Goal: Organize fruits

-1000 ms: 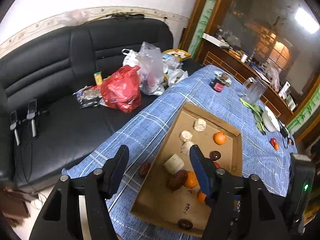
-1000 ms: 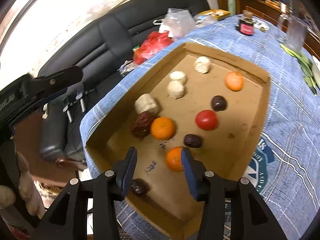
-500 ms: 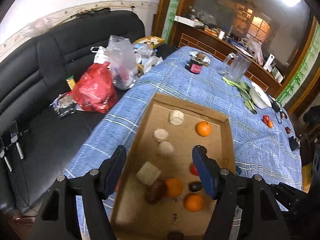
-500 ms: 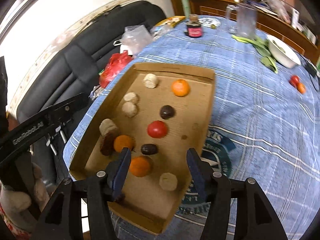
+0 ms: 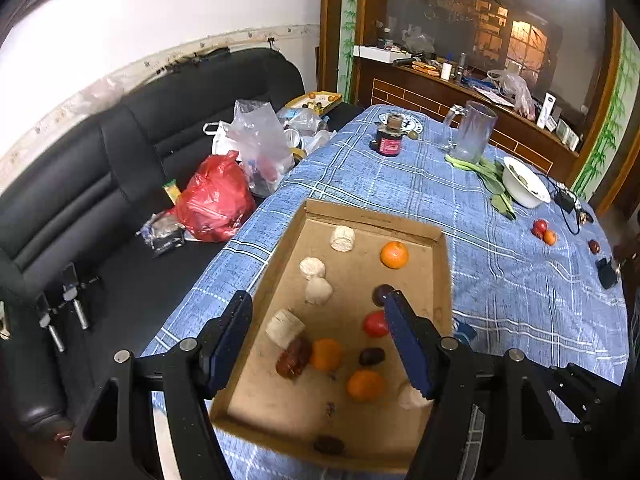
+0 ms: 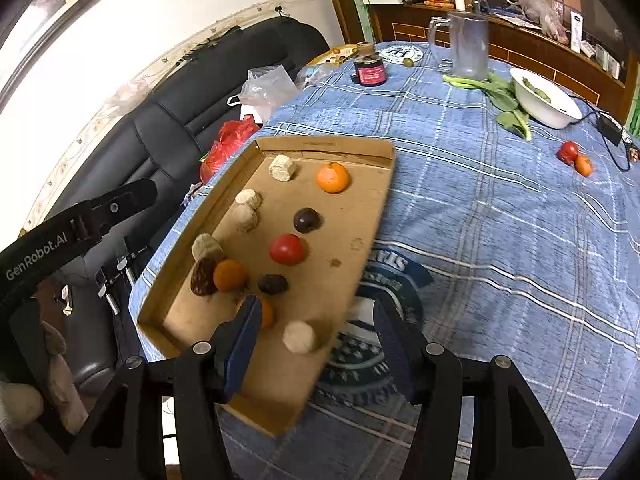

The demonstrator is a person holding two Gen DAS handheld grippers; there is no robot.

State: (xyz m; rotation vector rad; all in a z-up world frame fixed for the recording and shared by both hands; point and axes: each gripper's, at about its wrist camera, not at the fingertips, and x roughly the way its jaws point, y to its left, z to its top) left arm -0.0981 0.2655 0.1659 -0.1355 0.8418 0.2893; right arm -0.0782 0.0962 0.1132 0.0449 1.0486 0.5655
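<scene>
Both grippers spread wide, holding nothing, above the cardboard tray (image 6: 384, 184): left gripper (image 5: 320, 332), right gripper (image 6: 316, 344). Tray sits on blue plaid surface (image 6: 500, 240) w/ oranges, e.g. far one (image 6: 333, 177), a red tomato (image 6: 287, 249), dark fruits & pale chunks inside. Two small fruits (image 6: 575, 158) lie well apart, near white bowl (image 6: 544, 100).

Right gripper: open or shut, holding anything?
Open and holding nothing. The right gripper has its blue fingers spread wide above the cardboard tray, with a pale fruit piece lying loose between them.
</scene>
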